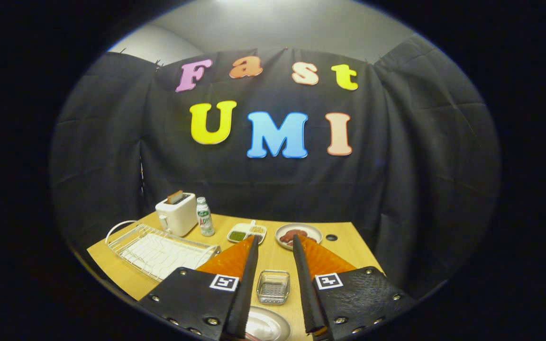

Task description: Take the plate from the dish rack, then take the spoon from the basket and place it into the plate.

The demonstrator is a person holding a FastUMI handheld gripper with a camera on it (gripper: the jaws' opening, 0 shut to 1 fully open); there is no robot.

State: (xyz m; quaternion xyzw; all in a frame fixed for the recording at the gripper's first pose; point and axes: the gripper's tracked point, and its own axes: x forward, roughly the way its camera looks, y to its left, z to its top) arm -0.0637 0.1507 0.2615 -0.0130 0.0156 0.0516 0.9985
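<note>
The fingers (275,246) stand wide apart, holding nothing, raised above the desk (273,258). Between their bases lies one metal plate (266,326), partly cut off. Just ahead sits one clear basket (273,286); whether it holds a spoon is unclear. One dish rack (159,251) occupies the desk's left edge.

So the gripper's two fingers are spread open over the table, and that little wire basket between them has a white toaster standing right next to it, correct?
Not quite. In the gripper view the gripper is open with the small basket between its fingers, but the white toaster stands far beyond it, at the table's back edge beside a small bottle and behind the dish rack. What lies next to the basket is a metal plate.
</note>
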